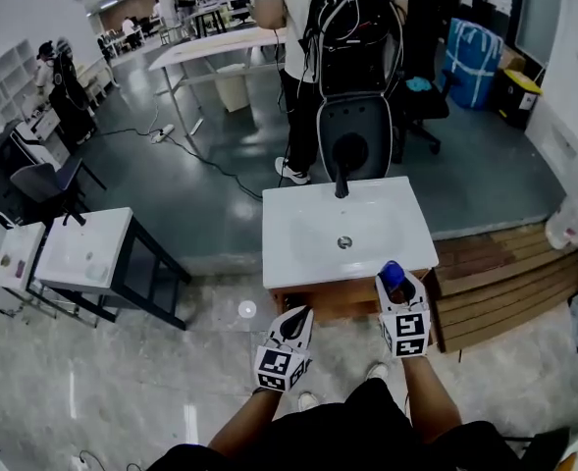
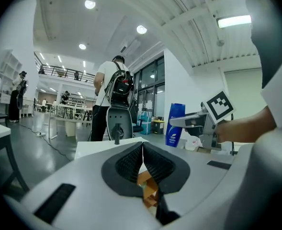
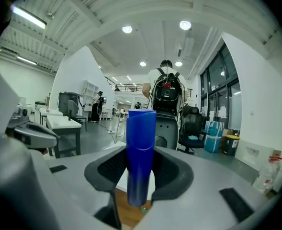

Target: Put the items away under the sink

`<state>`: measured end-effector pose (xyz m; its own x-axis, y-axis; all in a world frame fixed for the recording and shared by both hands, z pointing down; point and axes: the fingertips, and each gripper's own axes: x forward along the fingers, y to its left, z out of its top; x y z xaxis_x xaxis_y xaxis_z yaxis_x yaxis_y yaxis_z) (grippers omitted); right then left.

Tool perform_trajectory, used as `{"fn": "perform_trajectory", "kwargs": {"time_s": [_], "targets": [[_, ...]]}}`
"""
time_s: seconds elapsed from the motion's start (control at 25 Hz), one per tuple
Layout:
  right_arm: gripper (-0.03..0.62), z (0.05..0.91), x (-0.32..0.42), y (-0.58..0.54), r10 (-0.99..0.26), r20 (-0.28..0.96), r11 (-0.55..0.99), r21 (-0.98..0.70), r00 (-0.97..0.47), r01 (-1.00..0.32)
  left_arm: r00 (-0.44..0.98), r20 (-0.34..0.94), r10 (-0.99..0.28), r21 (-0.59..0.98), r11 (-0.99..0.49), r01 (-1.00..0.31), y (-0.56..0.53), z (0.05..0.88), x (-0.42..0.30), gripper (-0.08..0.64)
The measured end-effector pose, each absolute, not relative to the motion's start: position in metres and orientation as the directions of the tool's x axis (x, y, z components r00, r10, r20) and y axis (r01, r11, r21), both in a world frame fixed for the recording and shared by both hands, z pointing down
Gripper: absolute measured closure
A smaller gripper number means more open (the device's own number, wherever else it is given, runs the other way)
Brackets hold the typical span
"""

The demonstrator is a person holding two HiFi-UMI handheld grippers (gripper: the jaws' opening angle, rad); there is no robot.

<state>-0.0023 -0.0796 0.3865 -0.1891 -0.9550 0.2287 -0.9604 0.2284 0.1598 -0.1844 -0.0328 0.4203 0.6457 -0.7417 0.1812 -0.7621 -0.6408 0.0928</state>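
Note:
My right gripper [image 1: 396, 285] is shut on a blue shampoo bottle [image 1: 393, 277], held upright just in front of the white sink [image 1: 308, 243] at its right front corner. The bottle [image 3: 140, 157] stands between the jaws in the right gripper view. From the left gripper view, the same blue bottle [image 2: 175, 125] shows at the right with the right gripper [image 2: 198, 121] around it. My left gripper [image 1: 293, 327] hangs lower, in front of the wooden cabinet [image 1: 333, 307] under the sink. Its jaws are pressed together with nothing in them [image 2: 141, 163].
A black faucet [image 1: 341, 180] stands at the sink's back edge. A person with a backpack [image 1: 352, 27] stands behind a chair beyond the sink. A white side table [image 1: 82, 253] is to the left, and wooden decking [image 1: 504, 283] to the right.

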Motion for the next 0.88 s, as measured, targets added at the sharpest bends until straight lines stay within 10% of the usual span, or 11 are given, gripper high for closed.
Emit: {"fn": "perform_trajectory", "kwargs": {"time_s": [0.88], "targets": [[0.43, 0.488, 0.02, -0.051, -0.921, 0.246, 0.332, 0.096, -0.301, -0.938, 0.506, 0.224, -0.833, 0.042, -0.511, -0.859, -0.029, 0.505, -0.145, 0.538]]}}
